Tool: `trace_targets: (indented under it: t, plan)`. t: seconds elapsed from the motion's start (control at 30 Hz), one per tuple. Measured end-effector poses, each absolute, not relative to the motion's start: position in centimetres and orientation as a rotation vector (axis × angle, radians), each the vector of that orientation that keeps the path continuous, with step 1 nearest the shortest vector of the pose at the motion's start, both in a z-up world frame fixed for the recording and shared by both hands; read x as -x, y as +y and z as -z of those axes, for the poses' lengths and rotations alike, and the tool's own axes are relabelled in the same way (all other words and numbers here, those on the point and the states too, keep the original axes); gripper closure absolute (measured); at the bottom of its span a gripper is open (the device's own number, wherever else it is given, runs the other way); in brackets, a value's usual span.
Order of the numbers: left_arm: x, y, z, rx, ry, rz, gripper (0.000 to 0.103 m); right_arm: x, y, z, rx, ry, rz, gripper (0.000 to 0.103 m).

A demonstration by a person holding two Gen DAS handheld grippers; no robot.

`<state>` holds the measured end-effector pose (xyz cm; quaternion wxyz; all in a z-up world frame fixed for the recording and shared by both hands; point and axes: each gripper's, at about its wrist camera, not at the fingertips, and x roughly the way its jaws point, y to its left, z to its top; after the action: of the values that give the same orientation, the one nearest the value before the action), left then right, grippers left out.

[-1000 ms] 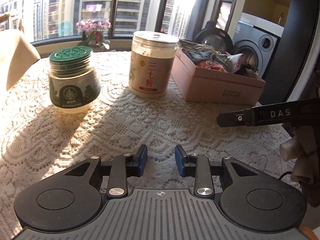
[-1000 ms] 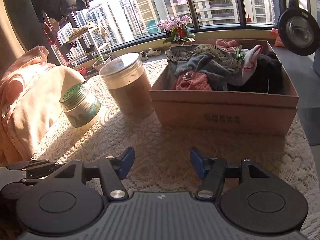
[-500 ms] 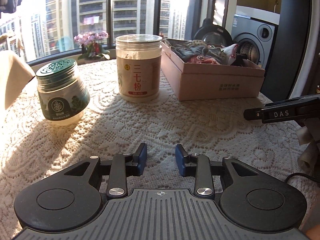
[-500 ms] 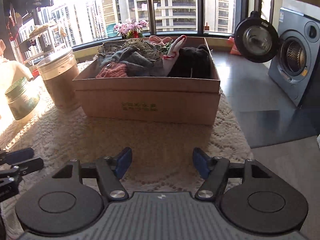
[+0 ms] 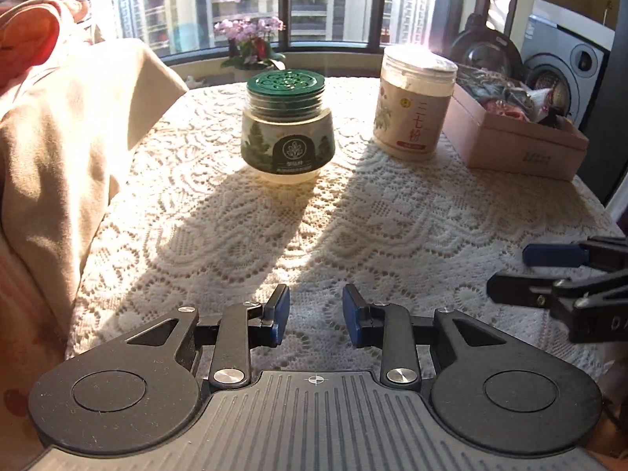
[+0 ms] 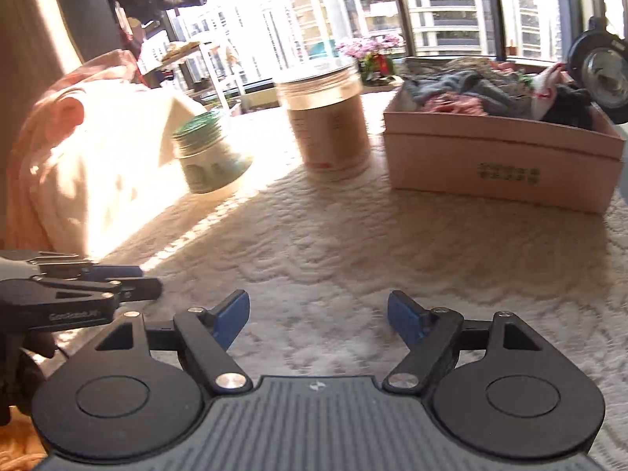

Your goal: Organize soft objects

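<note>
A pink cardboard box [image 5: 518, 149] full of folded soft clothes [image 6: 486, 96] stands at the table's far right; it also shows in the right wrist view [image 6: 502, 161]. A cream and pink garment [image 5: 59, 129] hangs over the table's left edge, also in the right wrist view [image 6: 78, 149]. My left gripper [image 5: 315, 316] is open and empty, low over the lace tablecloth [image 5: 314, 227]. My right gripper [image 6: 318, 316] is open wide and empty over the cloth; it shows at the right edge of the left wrist view [image 5: 549, 271].
A green-lidded jar [image 5: 287, 127] and a tall pale canister [image 5: 415, 104] stand mid-table between garment and box. Potted pink flowers [image 5: 251, 41] sit by the window. A washing machine [image 5: 565, 59] stands beyond the table's right edge.
Both grippers have swung left: the jars and box shift right in view and the garment on the left comes into sight. Both grippers stay open and empty.
</note>
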<state>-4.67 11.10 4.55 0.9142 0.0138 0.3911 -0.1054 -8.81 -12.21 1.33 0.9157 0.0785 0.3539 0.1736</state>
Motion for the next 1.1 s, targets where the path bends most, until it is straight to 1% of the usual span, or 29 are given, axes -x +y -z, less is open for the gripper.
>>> trace_targets:
  t: [0.07,0.17,0.3,0.33,0.37,0.4,0.43,0.47,0.53,0.63,0.77,0.93,1.1]
  plan:
    - [4.3,10.0,-4.8,0.033,0.759,0.252,0.07,9.2,-10.8,-1.4,-0.092,0.711,-0.354,0.025]
    - [3.0,6.0,-4.7,0.032,0.685,0.322,0.07,9.0,-10.7,-1.3,0.018,0.686,-0.247,0.025]
    - [1.6,1.9,-2.7,0.03,0.719,0.312,0.07,7.3,-13.3,-1.2,0.063,0.725,-0.114,0.024]
    - [1.8,1.5,-2.5,0.028,0.69,0.296,0.07,7.0,-14.1,-1.2,0.041,0.725,-0.104,0.018]
    - [1.9,1.2,-2.3,0.022,0.68,0.287,0.07,6.8,-14.6,-1.0,0.055,0.73,-0.108,0.015]
    - [1.9,1.1,-2.3,0.022,0.676,0.282,0.07,6.6,-14.9,-0.9,0.066,0.726,-0.118,0.009]
    - [1.8,1.1,-2.3,0.037,0.68,0.281,0.07,6.3,-15.2,-0.8,0.069,0.732,-0.12,0.001]
    - [1.6,1.0,-2.3,0.045,0.684,0.279,0.07,6.0,-15.5,-0.7,0.061,0.741,-0.12,0.0]
    - [1.5,0.7,-2.3,0.022,0.689,0.279,0.071,5.6,-16.0,-0.7,0.069,0.742,-0.115,0.0]
    - [2.2,-0.3,-2.0,-0.08,0.665,0.273,0.071,5.4,-17.8,-0.6,-0.009,0.719,-0.043,0.0]
    - [2.1,-0.5,-2.0,-0.064,0.664,0.262,0.071,5.5,-18.0,-0.2,0.022,0.703,-0.043,0.0]
    - [2.1,-1.1,-1.9,-0.102,0.654,0.264,0.071,5.7,-18.3,0.1,-0.007,0.656,-0.018,0.0]
    - [2.2,-0.8,-1.9,-0.064,0.655,0.255,0.071,5.6,-18.2,0.2,0.006,0.651,-0.009,0.0]
